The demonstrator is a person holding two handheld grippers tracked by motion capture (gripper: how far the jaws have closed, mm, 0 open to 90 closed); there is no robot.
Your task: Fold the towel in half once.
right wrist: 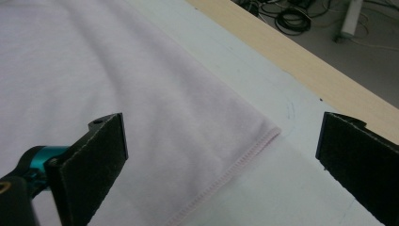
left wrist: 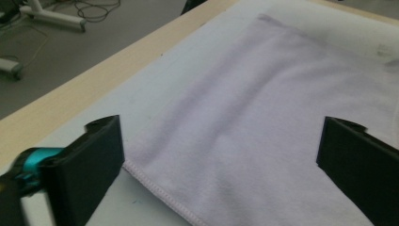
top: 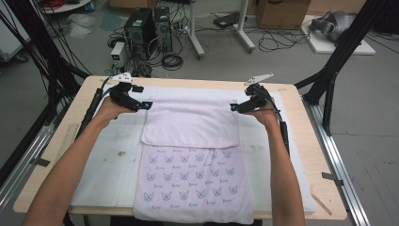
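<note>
A pale pink towel (top: 190, 160) lies on the white mat (top: 106, 160). Its near half shows a cat-face print, and its far half is folded over with the plain side up. My left gripper (top: 143, 104) hovers at the fold's far left corner, open with nothing between its fingers. My right gripper (top: 235, 107) hovers at the far right corner, open and empty too. In the left gripper view the towel (left wrist: 268, 113) lies flat under my left gripper (left wrist: 219, 165), whose jaws stand wide apart. In the right gripper view the stitched corner of the towel (right wrist: 141, 94) lies under my right gripper (right wrist: 221, 165).
The mat covers most of a wooden table (top: 77, 101). A ruler (top: 66, 141) lies on the table's left margin. Beyond the far edge, computer towers (top: 148, 30), cables and a cardboard box (top: 282, 12) sit on the floor. Black frame posts flank both sides.
</note>
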